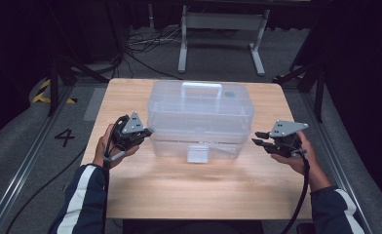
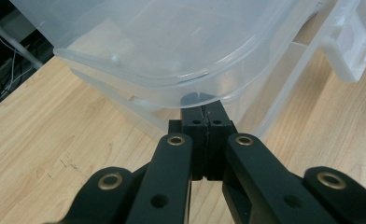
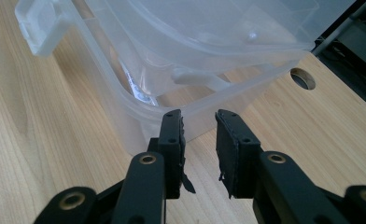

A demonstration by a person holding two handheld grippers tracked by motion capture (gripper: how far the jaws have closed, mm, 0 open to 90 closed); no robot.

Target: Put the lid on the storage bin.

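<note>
A clear plastic storage box (image 1: 201, 117) with a lid, a top handle (image 1: 201, 90) and a front latch (image 1: 199, 153) stands in the middle of the wooden table (image 1: 179, 190). My left gripper (image 1: 147, 131) is at the box's left end. In the left gripper view its jaws (image 2: 204, 112) are pressed together, tips just under the lid's rim (image 2: 172, 79). My right gripper (image 1: 257, 138) is just off the box's right end. In the right gripper view its jaws (image 3: 200, 119) stand a little apart with nothing between them, pointing at the box's lower corner (image 3: 139, 121).
A cable hole (image 3: 303, 78) is cut in the table near the box's right end. Behind the table a white metal stand (image 1: 223, 22) and loose cables (image 1: 145, 46) are on the floor. Bare tabletop lies in front of the box.
</note>
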